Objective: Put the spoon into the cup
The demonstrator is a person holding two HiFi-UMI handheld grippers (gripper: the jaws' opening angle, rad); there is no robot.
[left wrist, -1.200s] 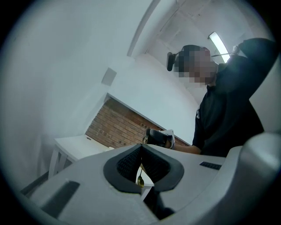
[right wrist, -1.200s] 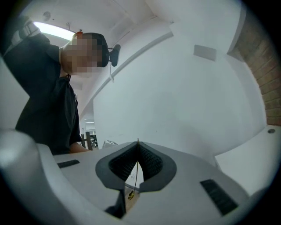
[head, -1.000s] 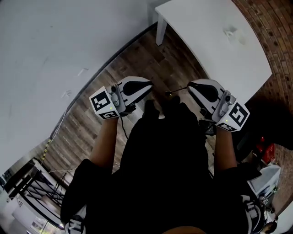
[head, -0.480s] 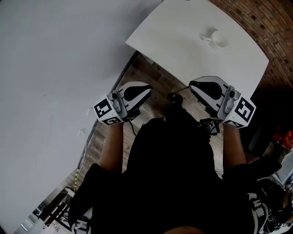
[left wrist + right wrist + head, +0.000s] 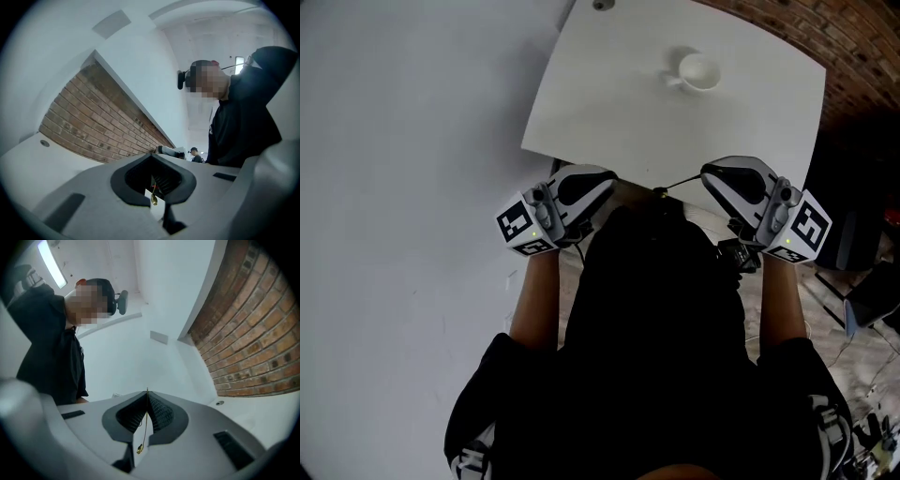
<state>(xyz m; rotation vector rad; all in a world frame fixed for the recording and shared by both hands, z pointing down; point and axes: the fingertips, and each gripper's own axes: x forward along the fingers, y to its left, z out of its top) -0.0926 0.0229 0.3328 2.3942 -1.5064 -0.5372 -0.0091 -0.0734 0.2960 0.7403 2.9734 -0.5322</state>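
A white cup (image 5: 700,70) stands on the white table (image 5: 609,103), beyond both grippers. My right gripper (image 5: 705,172) hovers at the table's near edge, shut on a thin dark spoon (image 5: 660,194) that sticks out leftward, bowl end free. In the right gripper view (image 5: 146,394) the spoon (image 5: 144,418) shows only as a thin gold line between the closed jaws. My left gripper (image 5: 609,179) is held level beside it at the near edge, well short of the cup. In the left gripper view (image 5: 151,157) its jaws meet at the tips, with only a small gold bit in the gap behind them.
A brick wall (image 5: 853,47) runs behind the table and a white wall (image 5: 394,141) stands to the left. A small round fitting (image 5: 600,5) sits at the table's far edge. Dark gear lies on the floor at the right (image 5: 862,281).
The view has swung round: the table and cup have come from the upper right to straight ahead and closer. Both grippers stay side by side, the right one still holding the spoon.
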